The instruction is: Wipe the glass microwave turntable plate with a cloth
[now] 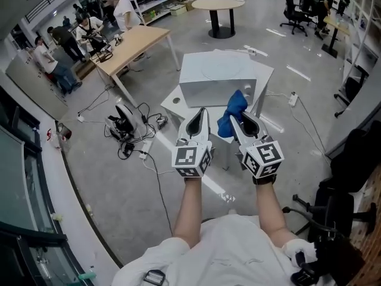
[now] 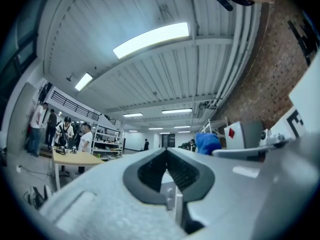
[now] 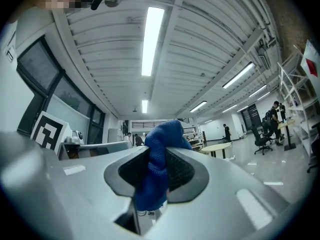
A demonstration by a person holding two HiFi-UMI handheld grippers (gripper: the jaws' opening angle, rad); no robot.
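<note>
Left gripper (image 1: 199, 115) is up in the air, jaws pressed together on nothing. Ahead, well apart from both tools, sits the white microwave (image 1: 217, 79) on its table (image 1: 171, 105). The glass plate? A faint ring on the microwave's top may be it; I can't say. Right gripper (image 1: 241, 120) is clamped on the blue cloth (image 1: 233, 108). No wiping yet, I'd judge: cloth ready, the whole wipe left.

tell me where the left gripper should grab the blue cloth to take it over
Take the loose bunched end of the blue cloth that sticks out beyond the right gripper's tips, coming in from the left; the rest is pinched between those jaws. The left gripper is shut, so open it first.
</note>
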